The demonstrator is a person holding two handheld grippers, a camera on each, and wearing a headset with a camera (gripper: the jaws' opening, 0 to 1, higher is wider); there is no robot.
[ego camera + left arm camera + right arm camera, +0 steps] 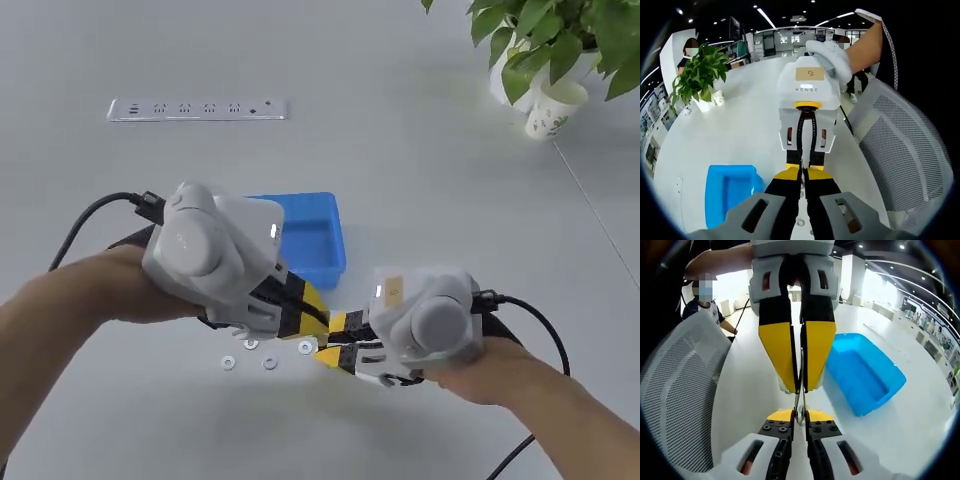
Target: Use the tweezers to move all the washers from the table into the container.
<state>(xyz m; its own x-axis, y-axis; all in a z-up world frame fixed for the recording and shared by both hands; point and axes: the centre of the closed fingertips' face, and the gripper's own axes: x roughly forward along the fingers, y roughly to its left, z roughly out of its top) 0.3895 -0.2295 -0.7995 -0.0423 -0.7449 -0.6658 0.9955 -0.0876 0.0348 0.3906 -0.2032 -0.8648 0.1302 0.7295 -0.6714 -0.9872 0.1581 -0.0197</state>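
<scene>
Both grippers meet tip to tip over the white table, just in front of the blue container [312,243]. The left gripper [320,322] has its yellow pads pressed together on thin metal tweezers [799,400]. The right gripper [336,353] faces it and is shut on the tweezers' other end. In the right gripper view, the tweezers run from the left gripper [800,386] down into the right gripper [800,417]. Several small washers [270,363] lie on the table under and left of the left gripper. The blue container [865,374] looks empty.
A white power strip [197,109] lies at the far left of the table. A potted plant [545,55] stands at the far right corner. A white mesh chair [905,150] sits beside the table, whose right edge [595,215] runs diagonally.
</scene>
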